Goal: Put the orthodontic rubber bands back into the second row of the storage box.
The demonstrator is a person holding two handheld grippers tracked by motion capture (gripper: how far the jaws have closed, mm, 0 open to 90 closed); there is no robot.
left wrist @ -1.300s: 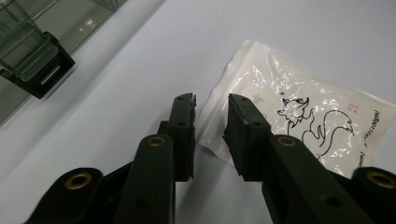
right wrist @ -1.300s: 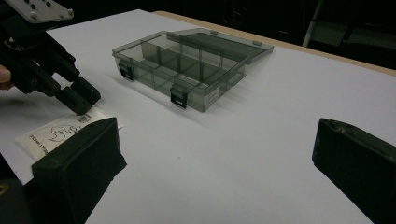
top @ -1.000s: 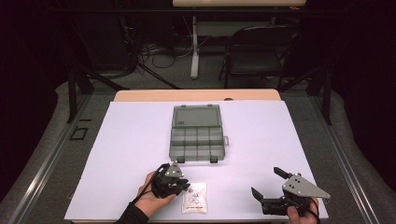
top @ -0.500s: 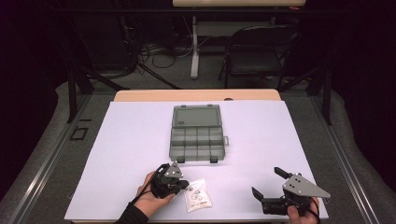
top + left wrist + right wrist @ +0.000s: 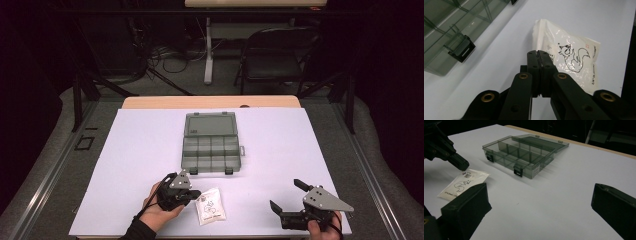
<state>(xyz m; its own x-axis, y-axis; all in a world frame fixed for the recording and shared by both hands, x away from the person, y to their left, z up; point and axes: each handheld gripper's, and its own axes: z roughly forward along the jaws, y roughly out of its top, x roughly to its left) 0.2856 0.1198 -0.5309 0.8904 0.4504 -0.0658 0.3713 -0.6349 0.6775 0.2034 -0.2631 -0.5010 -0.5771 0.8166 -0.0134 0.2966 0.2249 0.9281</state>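
Observation:
A small clear plastic bag [image 5: 211, 212] printed with a fox drawing lies on the white table near the front edge. My left gripper [image 5: 196, 194] sits at its upper left corner. In the left gripper view the jaws [image 5: 539, 53] stand pressed together on the edge of the bag [image 5: 571, 50], which is otherwise flat on the table. My right gripper [image 5: 285, 194] rests at the front right, open wide, with only bare table between its jaws [image 5: 540, 200]. The right gripper view has the bag [image 5: 461, 183] at its left with the left gripper [image 5: 461, 164] at the bag's corner.
A smoky clear compartment box [image 5: 211, 147] stands open in the middle of the table [image 5: 140, 150], its lid laid back and its latches toward me. It is also in the left gripper view [image 5: 454, 27] and the right gripper view [image 5: 524, 152]. A chair [image 5: 272, 60] stands beyond the table.
The bag has turned slightly at the left gripper's tips. Both hands have stayed about where they were.

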